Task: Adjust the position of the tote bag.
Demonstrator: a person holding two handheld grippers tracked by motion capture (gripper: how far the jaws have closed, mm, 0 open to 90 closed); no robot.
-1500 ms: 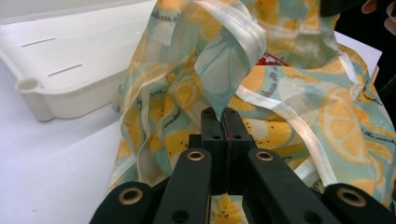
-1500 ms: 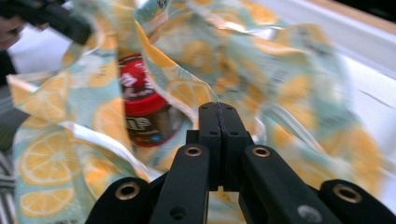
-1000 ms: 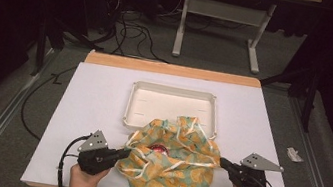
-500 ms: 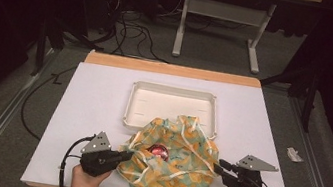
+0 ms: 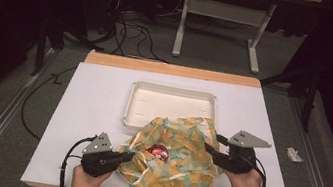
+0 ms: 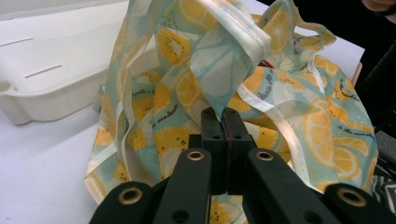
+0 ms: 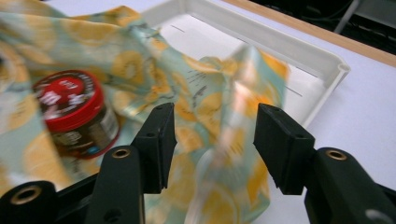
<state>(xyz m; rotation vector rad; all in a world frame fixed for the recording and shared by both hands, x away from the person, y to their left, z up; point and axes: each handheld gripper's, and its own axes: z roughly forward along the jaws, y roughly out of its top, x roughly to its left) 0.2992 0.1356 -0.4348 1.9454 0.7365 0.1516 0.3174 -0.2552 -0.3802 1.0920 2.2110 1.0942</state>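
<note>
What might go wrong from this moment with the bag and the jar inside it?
The right gripper has just been opening; the lemon-print bag hangs loose between its jaws, so that side may sag shut over the red-lidded jar. The left gripper alone pinches fabric; pulling could drag the bag against the white tray.

Landmark: white tray (image 5: pixel 171 103). Sheet (image 5: pixel 96 107) left of the tray is bare, wide lane to the near edge. Right of the tray also bare, narrower. Strip behind the tray open up to the wooden edge (image 5: pixel 173 70). Near side of the tray blocked: fruit-print cloth bag (image 5: pixel 177 171) heaped against it, one corner draped over the tray's near right rim. Red-lidded jar (image 5: pixel 160 151) sits in the bag's opening. Tray interior otherwise free. Left gripper (image 5: pixel 130 155) and right gripper (image 5: pixel 207 147) flank the bag.
</note>
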